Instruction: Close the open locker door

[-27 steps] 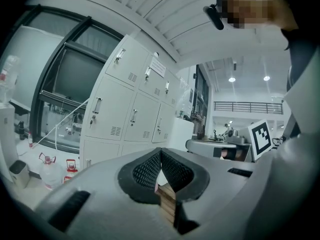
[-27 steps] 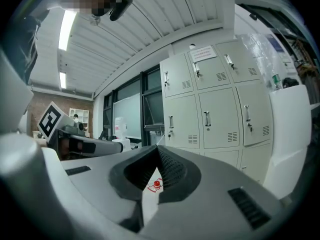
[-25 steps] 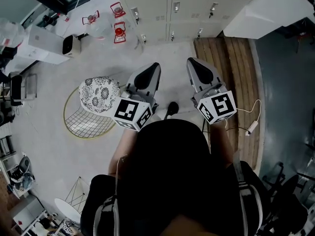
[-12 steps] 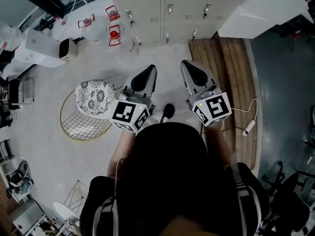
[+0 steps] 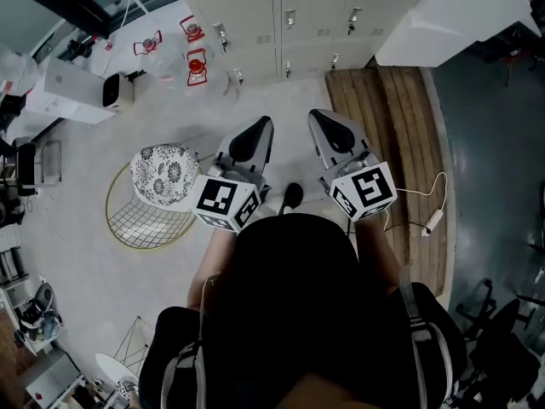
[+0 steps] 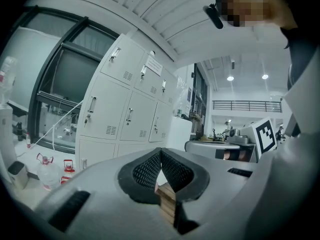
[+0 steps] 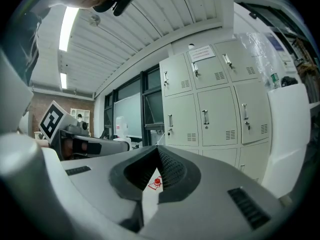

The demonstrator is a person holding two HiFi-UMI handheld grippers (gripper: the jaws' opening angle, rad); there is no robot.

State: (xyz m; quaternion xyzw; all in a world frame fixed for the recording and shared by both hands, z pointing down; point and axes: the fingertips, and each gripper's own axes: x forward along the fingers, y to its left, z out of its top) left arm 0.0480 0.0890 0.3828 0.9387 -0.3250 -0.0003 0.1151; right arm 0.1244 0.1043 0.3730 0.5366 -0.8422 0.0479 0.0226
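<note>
The left gripper (image 5: pixel 261 126) and right gripper (image 5: pixel 324 119) are empty, fingers pressed together. The open locker door (image 5: pixel 451 11) stands well ahead, right of the lockers (image 5: pixel 255 7) — walking there risks tripping on the wooden platform (image 5: pixel 392 135) or the loose cable (image 5: pixel 433 196).

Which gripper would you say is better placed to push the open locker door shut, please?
Probably the right gripper: the open door juts out on its side, while the left gripper faces closed lockers.
</note>
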